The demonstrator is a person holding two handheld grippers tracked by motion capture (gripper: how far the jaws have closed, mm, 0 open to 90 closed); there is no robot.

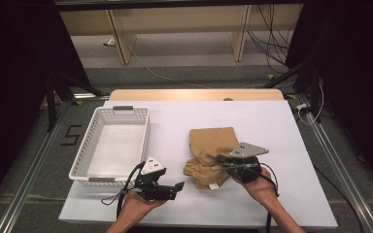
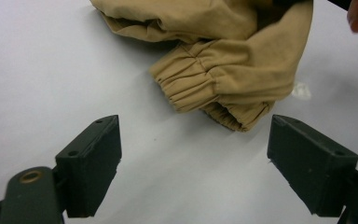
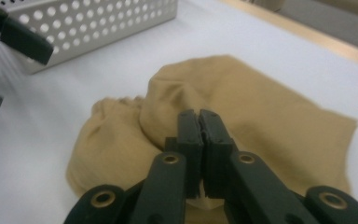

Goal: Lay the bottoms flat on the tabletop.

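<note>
A folded tan garment [image 1: 211, 145] with elastic cuffs lies on the white table [image 1: 272, 126], right of centre. My right gripper [image 1: 221, 158] rests on its near part. In the right gripper view the jaws [image 3: 199, 114] are shut, and a raised fold of the garment [image 3: 168, 107] is pinched at their tips. My left gripper [image 1: 176, 190] stands open just left of the cuffs, low over the table. In the left gripper view its wide-apart jaws [image 2: 193, 158] frame the cuffs [image 2: 214, 88] without touching them.
A white perforated basket [image 1: 85, 145] stands at the left of the table, with nothing inside. A small white tag [image 1: 213, 186] lies beside the cuffs. The table's wooden far edge [image 1: 194, 94] runs behind the white sheet.
</note>
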